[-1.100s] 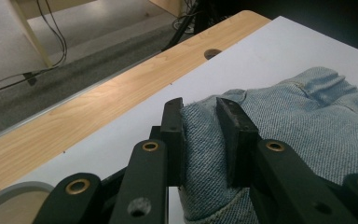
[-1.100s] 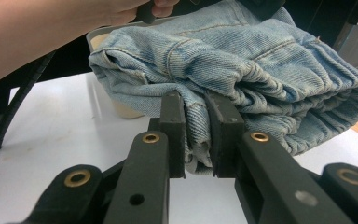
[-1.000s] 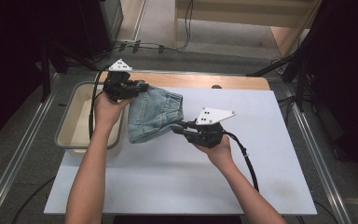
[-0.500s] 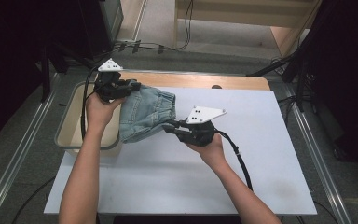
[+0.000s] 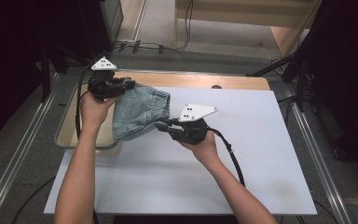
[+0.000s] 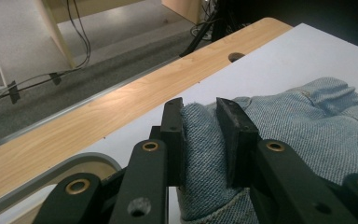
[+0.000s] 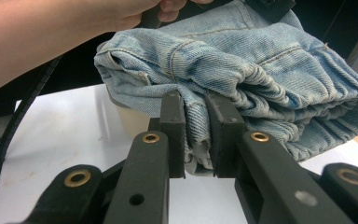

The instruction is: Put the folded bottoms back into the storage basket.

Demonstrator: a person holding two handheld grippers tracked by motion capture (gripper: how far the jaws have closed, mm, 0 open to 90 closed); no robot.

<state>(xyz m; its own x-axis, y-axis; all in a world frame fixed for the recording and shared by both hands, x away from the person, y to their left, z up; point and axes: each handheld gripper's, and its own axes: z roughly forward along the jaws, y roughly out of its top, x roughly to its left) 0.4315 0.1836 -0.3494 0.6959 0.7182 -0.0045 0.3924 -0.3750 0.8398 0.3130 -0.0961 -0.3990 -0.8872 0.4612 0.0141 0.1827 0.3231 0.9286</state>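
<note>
Denim garment held up betw. 2 grippers, left part of table.

1 table (image 5: 261, 154) w/ white top, wood strip along far edge; right half and near side bare, plenty of room. 1 beige bin (image 5: 70, 133) at table's left edge, partly under the cloth. 1 pair of folded light-blue jeans (image 5: 137, 114), bunched, hanging over bin's right rim and table's left part. 2 grippers: left gripper (image 6: 200, 135) clamped on jeans' far-left edge; right gripper (image 7: 196, 135) clamped on a fold at jeans' near-right edge. 2 cables, one trailing from each gripper.
</note>
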